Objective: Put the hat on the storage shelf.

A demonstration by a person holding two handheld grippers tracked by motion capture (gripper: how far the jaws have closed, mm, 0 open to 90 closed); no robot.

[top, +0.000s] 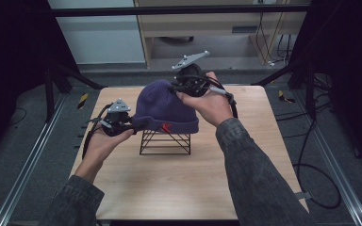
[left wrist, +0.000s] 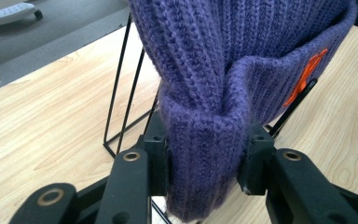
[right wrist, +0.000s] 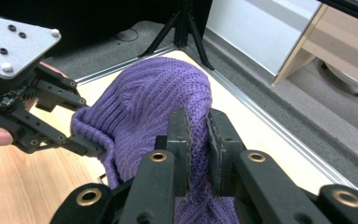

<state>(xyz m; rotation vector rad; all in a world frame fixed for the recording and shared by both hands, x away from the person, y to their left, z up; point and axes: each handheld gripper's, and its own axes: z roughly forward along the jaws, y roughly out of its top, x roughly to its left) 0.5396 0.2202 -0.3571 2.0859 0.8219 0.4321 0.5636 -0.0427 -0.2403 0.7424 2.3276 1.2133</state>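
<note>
Purple ribbed knit beanie w/ orange logo sits over black wire stand on light wood surface; left hand-held gripper clamped on cuff, right hand-held gripper pinching crown fabric, prob. draped loosely

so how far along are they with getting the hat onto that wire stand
Mostly there, it seems. Done: the purple beanie already sits draped over the black wire stand on the table. In hand: the left tool pinches the folded cuff, and the right tool is shut on knit on the opposite side. Left: probably settling the hat straight, then letting go with both tools.
</note>
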